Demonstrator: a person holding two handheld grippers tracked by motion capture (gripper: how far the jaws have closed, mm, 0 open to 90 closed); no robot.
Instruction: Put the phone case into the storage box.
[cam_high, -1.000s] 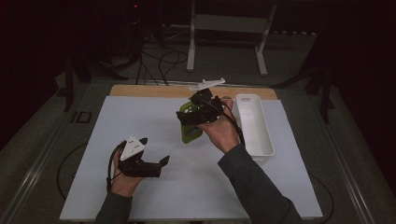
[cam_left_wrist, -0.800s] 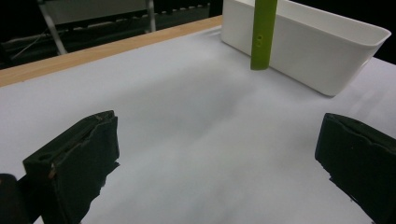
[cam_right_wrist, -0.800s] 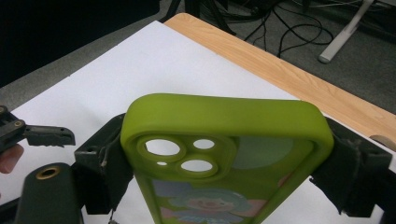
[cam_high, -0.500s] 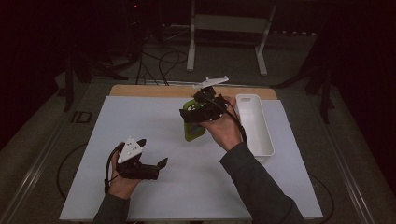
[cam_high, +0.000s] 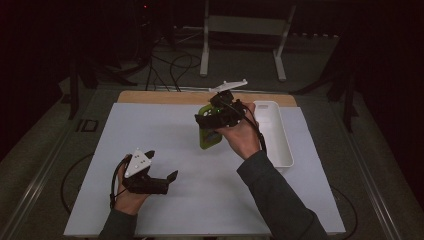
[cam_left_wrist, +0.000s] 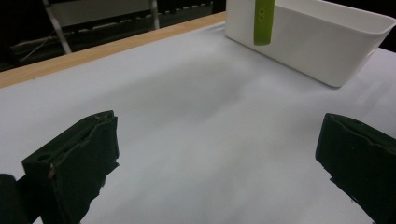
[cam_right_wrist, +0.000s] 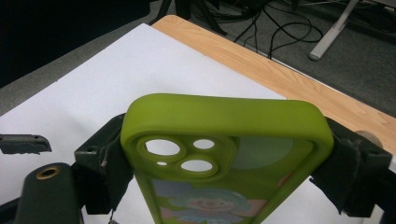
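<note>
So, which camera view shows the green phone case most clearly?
The right gripper view: the green phone case is close, clamped between the jaws, camera holes visible. The high view shows it small in the right gripper; the left gripper view shows a thin green strip.

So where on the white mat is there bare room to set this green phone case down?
The widest bare patch of the white mat lies between the left gripper and the phone case held by the right gripper. Another lies along the near edge, right of the left gripper. By the white bin it is crowded.
</note>
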